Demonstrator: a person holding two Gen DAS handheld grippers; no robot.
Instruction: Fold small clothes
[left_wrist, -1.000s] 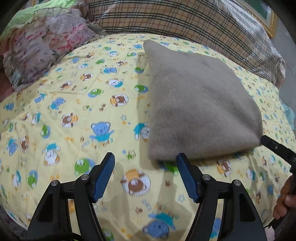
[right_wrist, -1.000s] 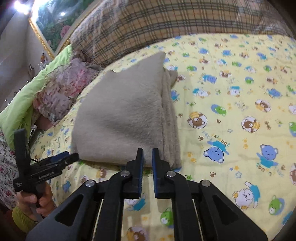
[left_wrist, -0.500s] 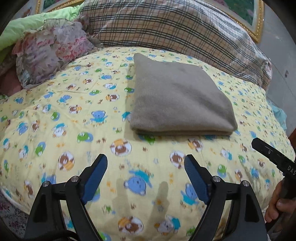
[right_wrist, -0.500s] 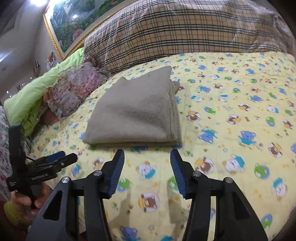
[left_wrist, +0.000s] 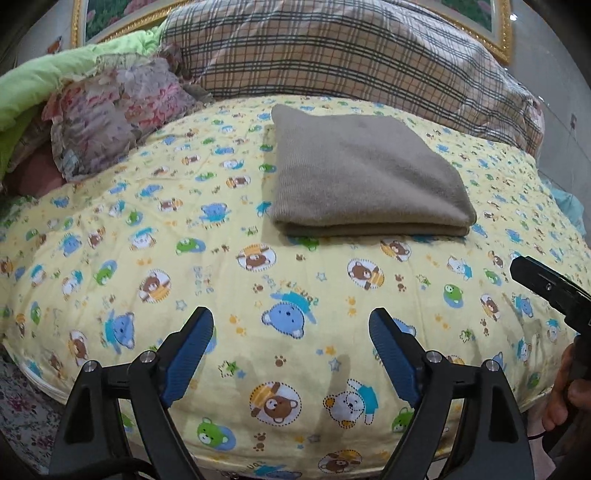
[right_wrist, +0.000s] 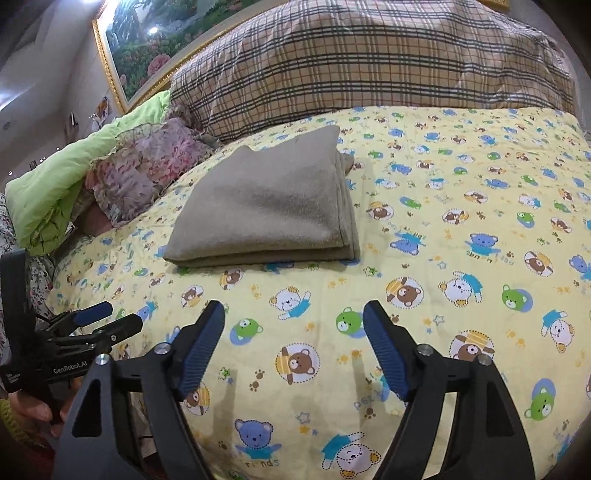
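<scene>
A grey-brown knitted garment (left_wrist: 362, 173) lies folded into a neat rectangle on the yellow bear-print bed cover (left_wrist: 184, 266); it also shows in the right wrist view (right_wrist: 269, 206). My left gripper (left_wrist: 291, 332) is open and empty, held back from the garment near the bed's front edge. My right gripper (right_wrist: 293, 325) is open and empty, also well short of the garment. Each gripper shows in the other's view: the right one at the right edge (left_wrist: 554, 291), the left one at the left edge (right_wrist: 99, 323).
A plaid pillow (left_wrist: 343, 55) lies along the head of the bed. A floral ruffled cushion (left_wrist: 110, 110) and a green quilt (left_wrist: 44, 85) lie at the left. A framed painting (right_wrist: 147, 48) hangs on the wall behind.
Both grippers have pulled back from the folded garment toward the bed's front edge. The right gripper went from shut to wide open. The garment lies still.
</scene>
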